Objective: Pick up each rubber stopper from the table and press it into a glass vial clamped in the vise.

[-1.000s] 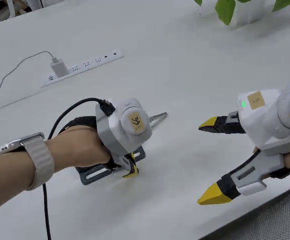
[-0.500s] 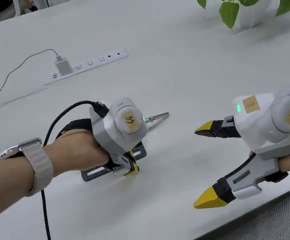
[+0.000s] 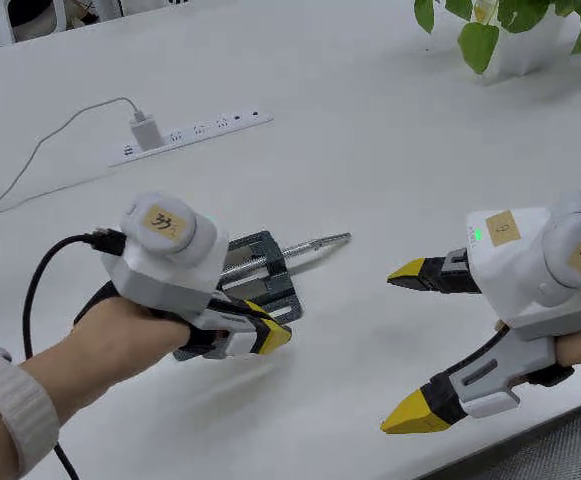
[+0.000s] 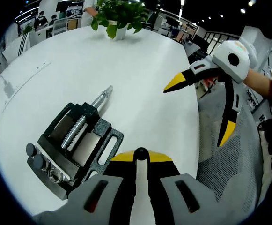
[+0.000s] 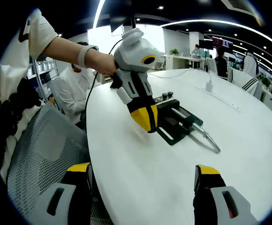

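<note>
Blk vise (image 3: pixel 270 288), wht table (image 3: pixel 370 150), grn plant (image 3: pixel 480 42), wht pwr strip (image 3: pixel 198 132)

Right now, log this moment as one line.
left tongs: shut, beside vise | right tongs: open, apart from vise | vise: on table, two dark stoppers at one end

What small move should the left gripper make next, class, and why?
Probably bring the left gripper over the vise, to the vial that looks uncapped. Its jaws are shut on what seems a dark rubber stopper; two neighbouring vials look stoppered; the right gripper hangs open, apart.
</note>
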### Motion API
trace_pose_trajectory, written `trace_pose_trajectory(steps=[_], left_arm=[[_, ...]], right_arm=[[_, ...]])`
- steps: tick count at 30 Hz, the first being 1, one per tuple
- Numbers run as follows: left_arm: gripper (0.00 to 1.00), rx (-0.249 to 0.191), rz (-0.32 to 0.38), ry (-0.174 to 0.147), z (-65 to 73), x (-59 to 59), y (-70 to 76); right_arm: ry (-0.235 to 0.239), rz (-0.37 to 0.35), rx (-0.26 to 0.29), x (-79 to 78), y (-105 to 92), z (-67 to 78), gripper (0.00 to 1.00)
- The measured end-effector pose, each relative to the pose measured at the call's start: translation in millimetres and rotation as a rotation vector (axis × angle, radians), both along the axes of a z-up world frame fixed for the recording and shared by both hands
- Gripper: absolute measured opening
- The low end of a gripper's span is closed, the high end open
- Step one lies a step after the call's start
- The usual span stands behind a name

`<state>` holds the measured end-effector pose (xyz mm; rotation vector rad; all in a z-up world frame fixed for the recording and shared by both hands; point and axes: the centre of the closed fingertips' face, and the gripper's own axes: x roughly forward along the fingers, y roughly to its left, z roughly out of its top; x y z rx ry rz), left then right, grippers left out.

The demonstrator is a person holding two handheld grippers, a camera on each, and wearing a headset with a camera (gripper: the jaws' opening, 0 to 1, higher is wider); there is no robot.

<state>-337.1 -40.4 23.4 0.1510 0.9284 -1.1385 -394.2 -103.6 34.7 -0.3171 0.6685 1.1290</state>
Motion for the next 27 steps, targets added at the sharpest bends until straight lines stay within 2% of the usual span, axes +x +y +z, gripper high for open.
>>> trace_pose_trajectory(steps=[1, 2, 4, 6, 8, 9, 11, 13, 17, 19, 21, 25, 27], left_arm=[[0.04, -0.016, 0.015, 0.019, 0.1, 0.1, 1.9], [0.04, -0.055, 0.049, 0.031, 3.5, 1.2, 2.8], [0.04, -0.12, 0.087, 0.082, 9.8, -2.2, 2.8], [0.04, -0.156, 0.138, 0.114, 14.0, -3.0, 6.9], [0.04, -0.214, 0.183, 0.147, 20.5, -4.5, 9.1], [0.04, -0.245, 0.206, 0.177, 24.0, -7.1, 10.3], [0.04, -0.29, 0.236, 0.197, 29.2, -7.8, 12.0], [0.04, -0.337, 0.274, 0.232, 34.5, -9.5, 14.6], [0.04, -0.448, 0.345, 0.311, 47.4, -11.6, 17.2], [0.04, -0.498, 0.368, 0.334, 54.2, -11.8, 18.1], [0.04, -0.558, 0.392, 0.385, 62.4, -13.5, 17.6], [0.04, -0.59, 0.39, 0.408, 67.3, -17.8, 19.1], [0.04, -0.63, 0.39, 0.446, 72.8, -20.7, 18.2]], right_arm=[[-0.002, 0.001, 0.004, 0.1, 1.5, 0.7, 0.89], [-0.003, 0.003, 0.009, 0.1, 3.8, 1.6, 0.89], [-0.01, 0.007, 0.013, 0.3, 7.2, 3.1, 0.88], [-0.016, 0.012, 0.021, 0.5, 10.8, 5.1, 0.87], [-0.025, 0.016, 0.037, 1.5, 15.3, 9.1, 0.86], [-0.031, 0.016, 0.044, 2.2, 17.6, 11.4, 0.85], [-0.039, 0.018, 0.055, 3.3, 20.9, 14.7, 0.85], [-0.052, 0.019, 0.073, 4.8, 25.4, 19.5, 0.83], [-0.1, 0.022, 0.11, 10.3, 34.1, 32.1, 0.79], [-0.116, 0.022, 0.133, 12.0, 39.0, 39.3, 0.77], [-0.142, 0.021, 0.162, 14.5, 44.3, 47.9, 0.74], [-0.167, 0.021, 0.21, 17.0, 53.0, 62.1, 0.68], [-0.175, 0.027, 0.229, 17.5, 56.7, 68.8, 0.63]])
